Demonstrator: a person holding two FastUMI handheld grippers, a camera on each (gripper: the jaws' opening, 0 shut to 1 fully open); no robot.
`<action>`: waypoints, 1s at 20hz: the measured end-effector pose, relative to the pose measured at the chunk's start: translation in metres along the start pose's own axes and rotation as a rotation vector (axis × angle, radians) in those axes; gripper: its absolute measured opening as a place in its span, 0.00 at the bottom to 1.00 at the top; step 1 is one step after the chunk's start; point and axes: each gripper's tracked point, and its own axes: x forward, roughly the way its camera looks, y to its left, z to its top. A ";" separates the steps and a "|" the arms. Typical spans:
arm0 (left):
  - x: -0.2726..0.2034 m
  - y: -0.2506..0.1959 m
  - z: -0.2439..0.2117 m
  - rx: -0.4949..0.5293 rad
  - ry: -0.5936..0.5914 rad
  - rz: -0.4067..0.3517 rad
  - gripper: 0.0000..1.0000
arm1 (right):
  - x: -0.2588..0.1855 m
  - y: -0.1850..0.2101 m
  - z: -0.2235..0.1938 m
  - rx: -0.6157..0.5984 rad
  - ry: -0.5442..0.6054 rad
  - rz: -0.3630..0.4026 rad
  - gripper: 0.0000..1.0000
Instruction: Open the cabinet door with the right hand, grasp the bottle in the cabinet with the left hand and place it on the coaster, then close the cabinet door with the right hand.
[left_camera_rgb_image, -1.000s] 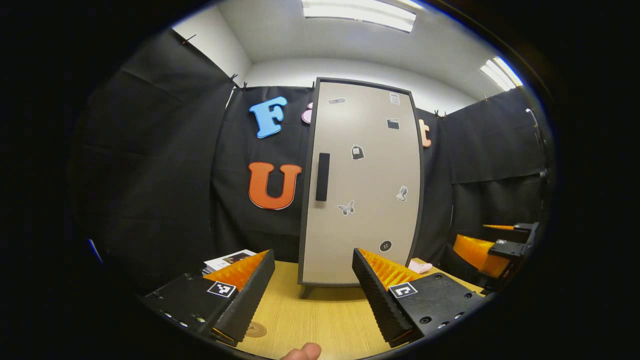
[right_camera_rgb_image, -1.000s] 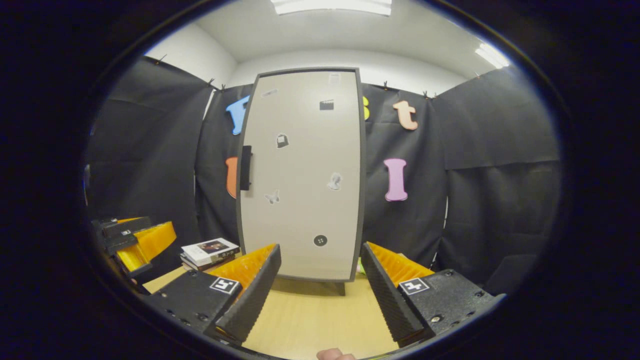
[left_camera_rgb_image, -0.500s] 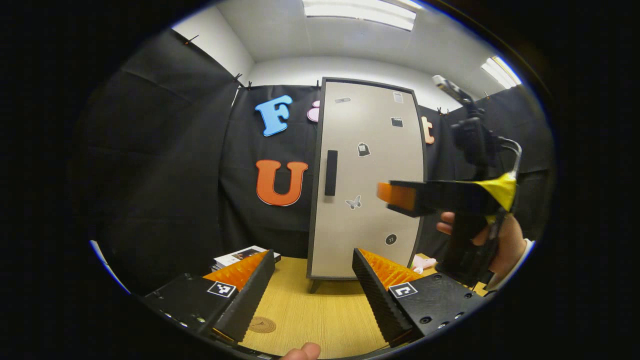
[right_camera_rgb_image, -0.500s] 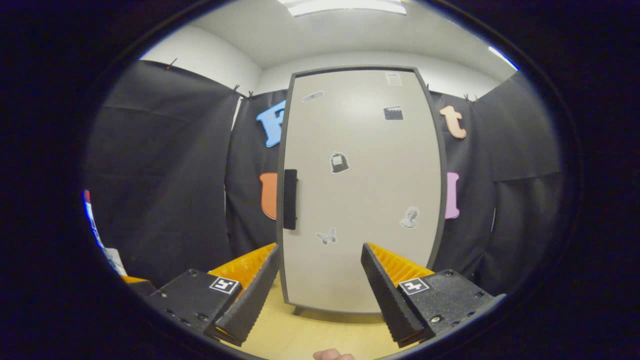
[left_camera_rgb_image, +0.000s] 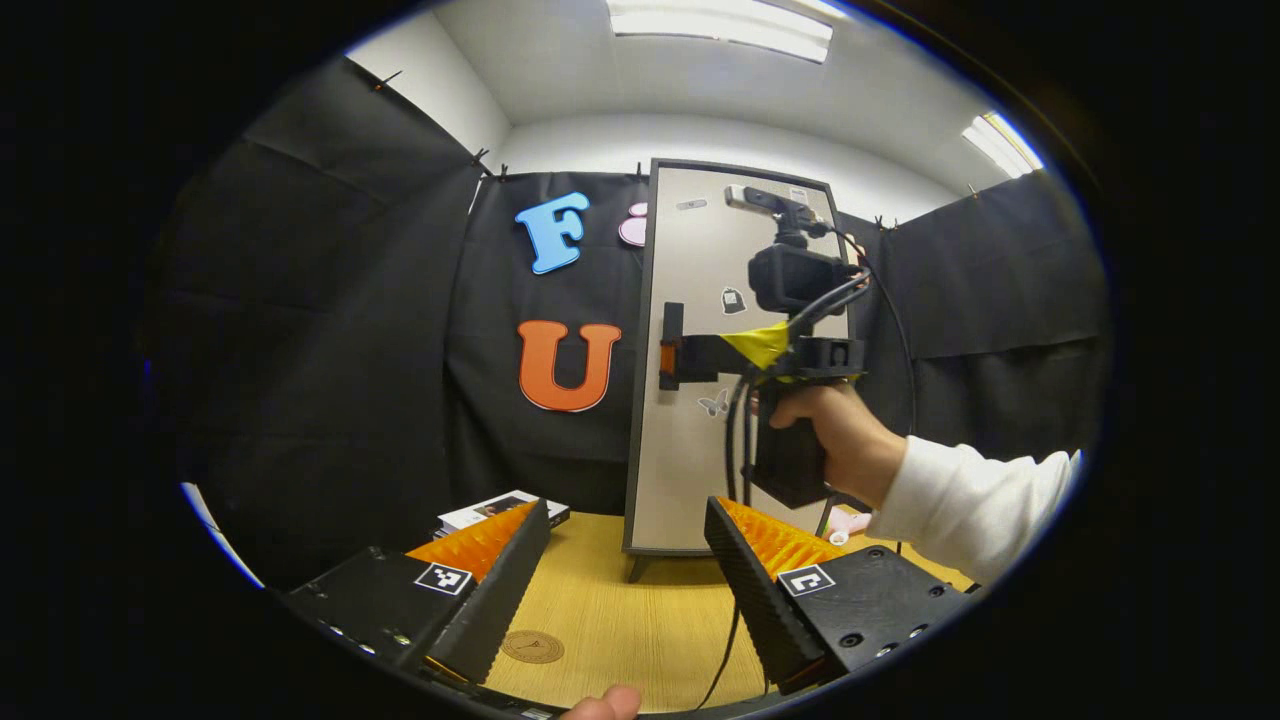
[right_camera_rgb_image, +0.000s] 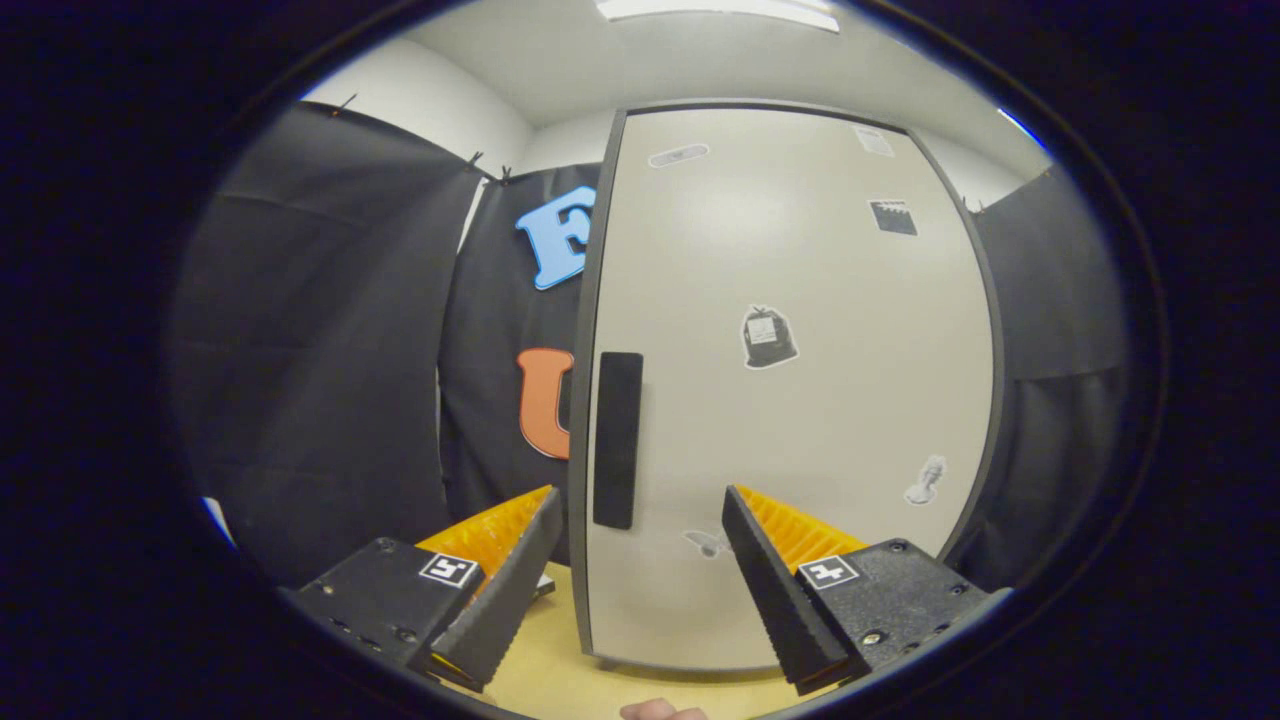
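Table: wooden top (left_camera_rgb_image: 640, 620), cabinet at its far side.
Cabinet door (right_camera_rgb_image: 800, 400): closed, black handle (right_camera_rgb_image: 617, 438) on its left edge.
Right gripper (right_camera_rgb_image: 640, 585): fingers spread, near the handle, apart from it.
Left gripper (left_camera_rgb_image: 628, 590): fingers spread, empty.
Coaster (left_camera_rgb_image: 532, 646): on the near table.

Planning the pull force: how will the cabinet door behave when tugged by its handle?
The door looks like a stiff flat panel, so it should probably swing without flexing. The handle sits at one edge, likely giving good leverage. The tall cabinet stands on thin legs and might rock.
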 end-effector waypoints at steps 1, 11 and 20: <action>-0.001 0.002 0.000 -0.001 -0.001 0.003 0.95 | 0.010 0.002 0.002 0.011 0.002 -0.007 1.00; 0.000 0.023 0.000 -0.015 0.007 0.031 0.95 | 0.066 0.015 0.004 0.007 0.052 -0.042 0.96; 0.004 0.034 0.001 -0.008 -0.001 0.040 0.95 | 0.075 0.014 -0.006 0.047 0.083 -0.085 0.61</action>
